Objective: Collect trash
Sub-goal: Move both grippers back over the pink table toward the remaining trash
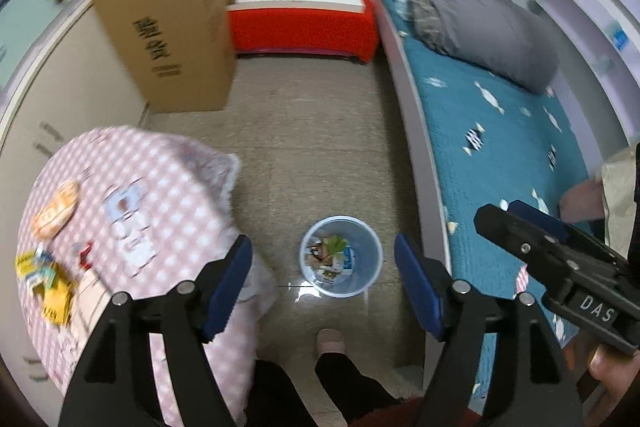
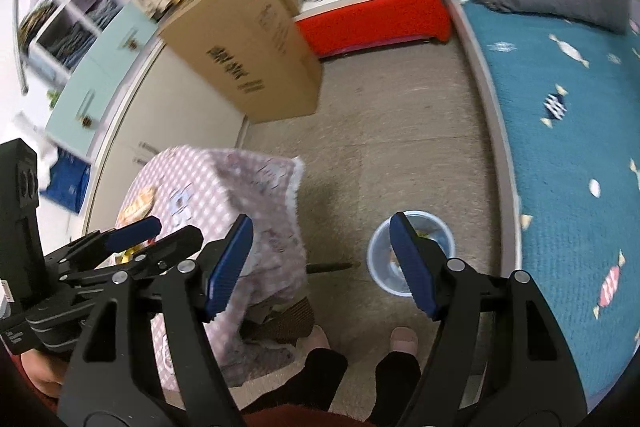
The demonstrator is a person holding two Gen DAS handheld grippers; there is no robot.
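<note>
On floor between table (image 1: 132, 187) and bed (image 1: 500, 147): bin (image 1: 341, 255) holding wrappers. Left gripper (image 1: 324, 283) hung above it, released; right gripper (image 2: 320, 263) likewise released, empty.

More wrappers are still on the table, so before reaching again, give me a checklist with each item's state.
1. Left gripper empty, jaws apart: ok.
2. Right gripper empty, jaws apart: ok.
3. Bin upright on the floor, open top, room left above the trash in it: ok.
4. Trash left to fetch: yellow packets and an orange wrapper lie on the checked tablecloth: ok.
5. Small red item on the cloth is trash: cannot tell, blurred.
6. Person's feet stand close behind the bin, not in the way of the table: ok.
</note>
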